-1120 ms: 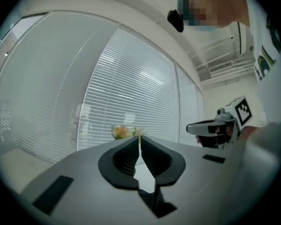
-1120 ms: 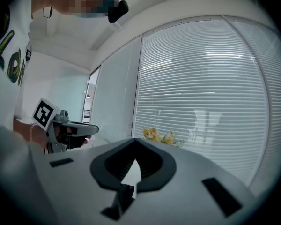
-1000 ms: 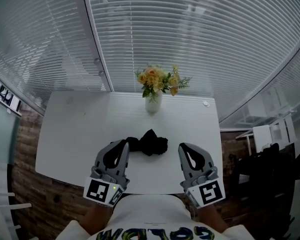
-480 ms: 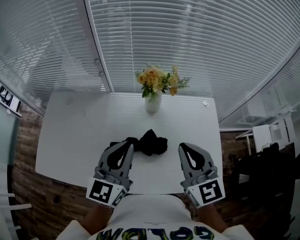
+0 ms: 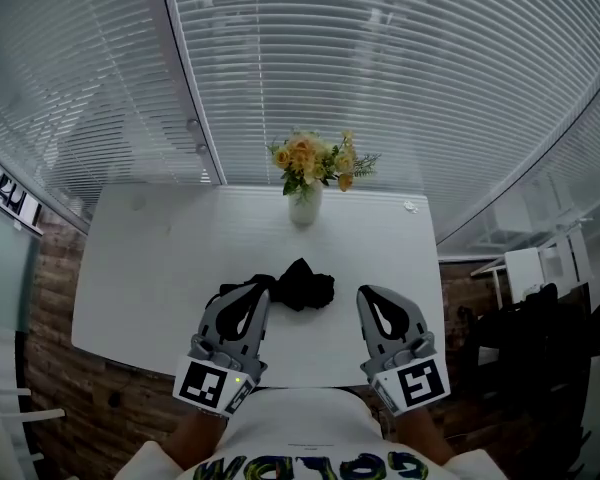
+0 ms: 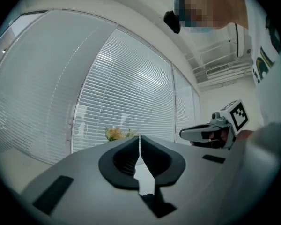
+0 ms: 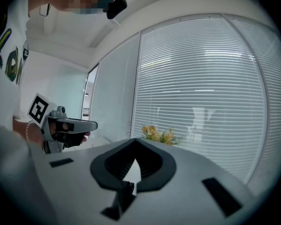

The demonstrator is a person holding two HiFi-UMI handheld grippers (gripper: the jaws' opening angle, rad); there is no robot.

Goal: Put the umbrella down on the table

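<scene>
A black folded umbrella (image 5: 298, 288) lies on the white table (image 5: 145, 268), near its front edge. My left gripper (image 5: 254, 296) is shut and empty; in the head view its tip overlaps the umbrella's left end, and I cannot tell if they touch. My right gripper (image 5: 368, 294) is shut and empty too, a little to the right of the umbrella and apart from it. In the left gripper view the jaws (image 6: 139, 138) meet in a thin line, with the right gripper (image 6: 210, 132) beside them. The right gripper view shows its closed jaws (image 7: 135, 140) and the left gripper (image 7: 69, 127).
A white vase (image 5: 306, 209) of yellow and orange flowers (image 5: 318, 158) stands at the table's far edge. White blinds (image 5: 380, 78) cover the windows behind. A small white object (image 5: 411, 207) lies at the far right corner. Brick floor (image 5: 50, 298) shows on the left.
My left gripper has shifted slightly to the right, toward the umbrella's left end. The right gripper and the umbrella have kept still.
</scene>
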